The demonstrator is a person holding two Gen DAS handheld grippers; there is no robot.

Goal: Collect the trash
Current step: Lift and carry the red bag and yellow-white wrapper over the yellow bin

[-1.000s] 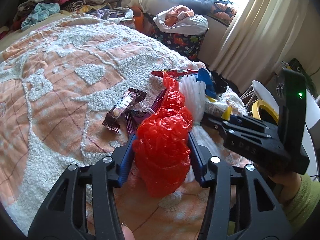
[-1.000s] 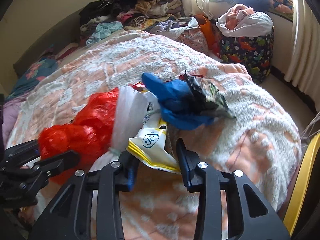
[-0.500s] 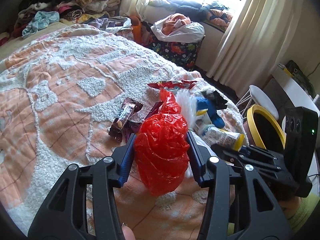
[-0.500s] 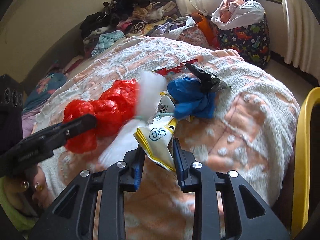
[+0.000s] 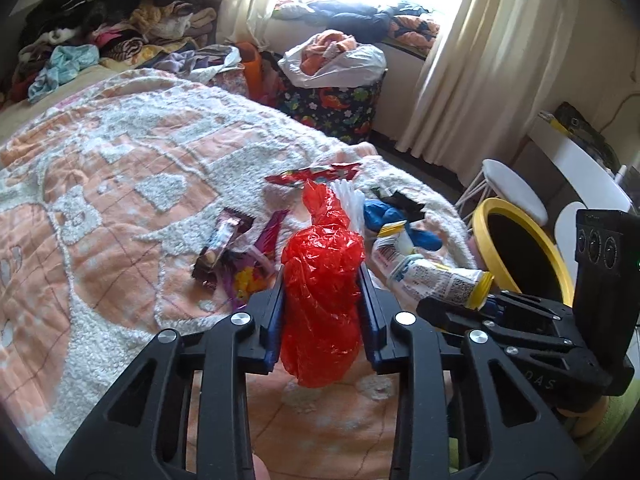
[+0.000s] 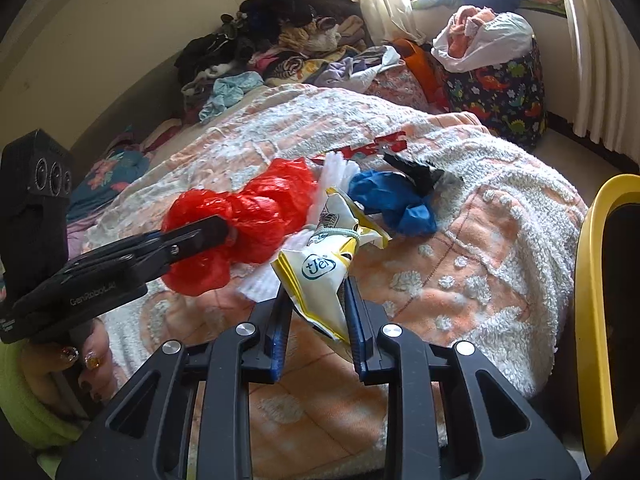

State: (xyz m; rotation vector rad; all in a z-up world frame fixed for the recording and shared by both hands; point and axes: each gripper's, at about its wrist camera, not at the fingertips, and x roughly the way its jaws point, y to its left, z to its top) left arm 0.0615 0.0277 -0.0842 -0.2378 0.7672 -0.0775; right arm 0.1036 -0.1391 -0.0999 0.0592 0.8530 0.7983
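Observation:
A crumpled red plastic bag (image 5: 320, 248) sits between the blue pads of my left gripper (image 5: 322, 280). Its jaws are closing and the pads press into the bag's sides, which hangs a little above the blanket. In the right wrist view the same bag (image 6: 248, 208) bulges around the left gripper's tip (image 6: 216, 232). My right gripper (image 6: 316, 300) is shut on a white and yellow packet (image 6: 320, 268) held up off the bed; a white plastic piece (image 6: 336, 168) trails behind it. A yellow-rimmed bin (image 5: 484, 208) stands beside the bed on the right.
On the orange and white blanket (image 5: 120, 200) lie a blue bag (image 6: 396, 200), a black wrapper (image 6: 416, 170), a red wrapper (image 5: 316, 174) and brown and purple snack wrappers (image 5: 224, 240). A white stool (image 5: 512, 188), a dinosaur-print hamper (image 5: 340, 108) and heaped clothes (image 5: 120, 28) surround the bed.
The left jaws have narrowed onto the red bag and raised it slightly. The right gripper closed on the packet and drew it back from the blue bag, toward the bin side.

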